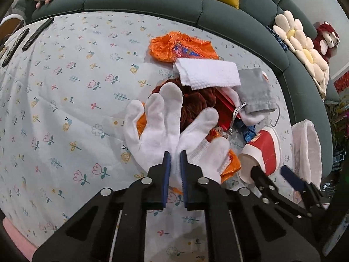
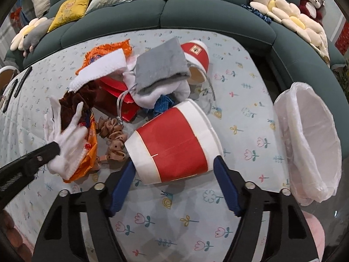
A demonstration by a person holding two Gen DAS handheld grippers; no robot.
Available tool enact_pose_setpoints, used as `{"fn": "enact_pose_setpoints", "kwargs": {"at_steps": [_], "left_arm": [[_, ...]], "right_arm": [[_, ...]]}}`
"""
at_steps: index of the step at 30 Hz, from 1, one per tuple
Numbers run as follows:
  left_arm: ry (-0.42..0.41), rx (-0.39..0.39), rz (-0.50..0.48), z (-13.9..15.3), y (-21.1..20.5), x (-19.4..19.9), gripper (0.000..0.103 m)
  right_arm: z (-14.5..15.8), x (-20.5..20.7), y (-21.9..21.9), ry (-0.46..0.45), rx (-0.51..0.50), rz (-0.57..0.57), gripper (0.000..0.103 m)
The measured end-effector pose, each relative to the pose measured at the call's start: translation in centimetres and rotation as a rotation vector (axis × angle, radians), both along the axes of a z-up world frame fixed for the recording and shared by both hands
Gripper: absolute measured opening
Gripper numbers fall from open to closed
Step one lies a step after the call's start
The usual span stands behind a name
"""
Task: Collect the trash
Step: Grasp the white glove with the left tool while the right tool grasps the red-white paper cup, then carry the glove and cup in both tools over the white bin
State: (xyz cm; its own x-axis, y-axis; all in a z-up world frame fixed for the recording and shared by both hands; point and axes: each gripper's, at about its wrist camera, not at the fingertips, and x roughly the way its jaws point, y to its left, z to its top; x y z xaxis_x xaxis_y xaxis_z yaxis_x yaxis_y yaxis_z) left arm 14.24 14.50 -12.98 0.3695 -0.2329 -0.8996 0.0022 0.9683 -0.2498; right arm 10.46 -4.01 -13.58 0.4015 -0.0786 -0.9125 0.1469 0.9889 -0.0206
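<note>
A pile of clutter lies on the flowered cloth. My left gripper is shut on a white glove, seen in the right wrist view too. My right gripper is open, its jaws either side of a red and white paper cup lying on its side; the cup also shows in the left wrist view. A white bin bag stands open to the right. An orange wrapper lies at the back of the pile.
The pile holds a white towel, grey pouch, red packet, brown scrunchie and a second cup. A green sofa with cushions rings the table. Remotes lie far left.
</note>
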Motion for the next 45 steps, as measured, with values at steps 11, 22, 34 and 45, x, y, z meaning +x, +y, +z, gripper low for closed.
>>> {"fn": "enact_pose_setpoints", "kwargs": {"at_steps": [11, 22, 34, 45], "left_arm": [[-0.037, 0.023, -0.006, 2.1, -0.8, -1.4, 0.006], [-0.110, 0.040, -0.069, 5.5, -4.4, -2.9, 0.006], [-0.202, 0.040, -0.178, 9.8, -10.8, -3.9, 0.006], [-0.266, 0.024, -0.310, 12.9, -19.5, -4.9, 0.006]], "right_arm": [[0.6, -0.4, -0.6, -0.003, 0.074, 0.009, 0.020], [3.5, -2.3, -4.2, -0.067, 0.144, -0.032, 0.002], [8.5, -4.8, -9.8, -0.190, 0.180, -0.111, 0.002], [11.5, -7.8, -16.8, -0.260, 0.155, -0.196, 0.002]]}}
